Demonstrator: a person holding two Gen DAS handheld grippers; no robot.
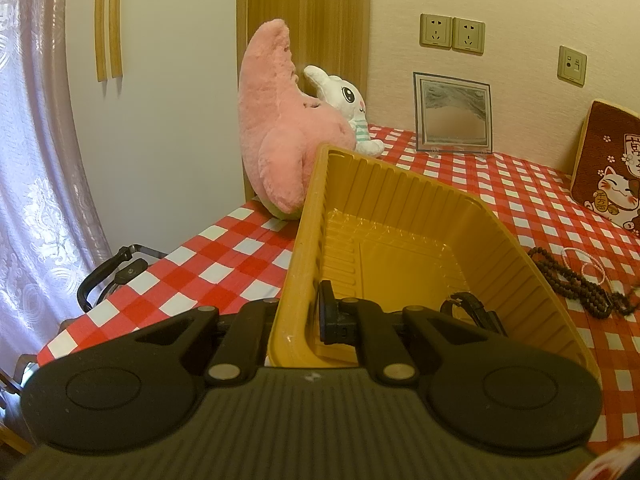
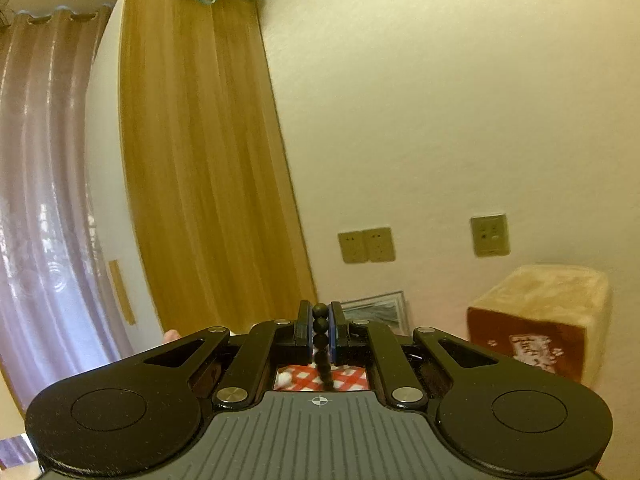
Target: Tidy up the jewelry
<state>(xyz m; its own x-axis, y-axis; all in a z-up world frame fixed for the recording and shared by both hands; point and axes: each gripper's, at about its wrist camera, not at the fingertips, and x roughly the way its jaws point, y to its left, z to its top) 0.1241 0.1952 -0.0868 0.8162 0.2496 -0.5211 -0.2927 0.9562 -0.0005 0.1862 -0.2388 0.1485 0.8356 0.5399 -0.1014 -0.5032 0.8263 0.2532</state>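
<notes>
My left gripper (image 1: pixel 299 317) is shut on the near left wall of a yellow plastic tray (image 1: pixel 404 208), which tilts up over the checked tablecloth. One finger (image 1: pixel 333 316) is inside the tray; the other is hidden behind the wall. A small dark strap-like item (image 1: pixel 474 312) lies in the tray's near corner. To the tray's right, a dark beaded necklace (image 1: pixel 572 284) and a thin pink bead string (image 1: pixel 590 268) lie on the cloth. My right gripper (image 2: pixel 320 330) is raised high, facing the wall, and is shut on a string of black beads (image 2: pixel 321 326) that hangs down between the pads.
A pink plush (image 1: pixel 276 128) and a white rabbit toy (image 1: pixel 352 104) stand at the table's back left by the wardrobe. A framed picture (image 1: pixel 454 114) leans on the wall. A red lucky-cat cushion (image 1: pixel 608 168) sits at the far right. A curtain (image 1: pixel 36 160) hangs on the left.
</notes>
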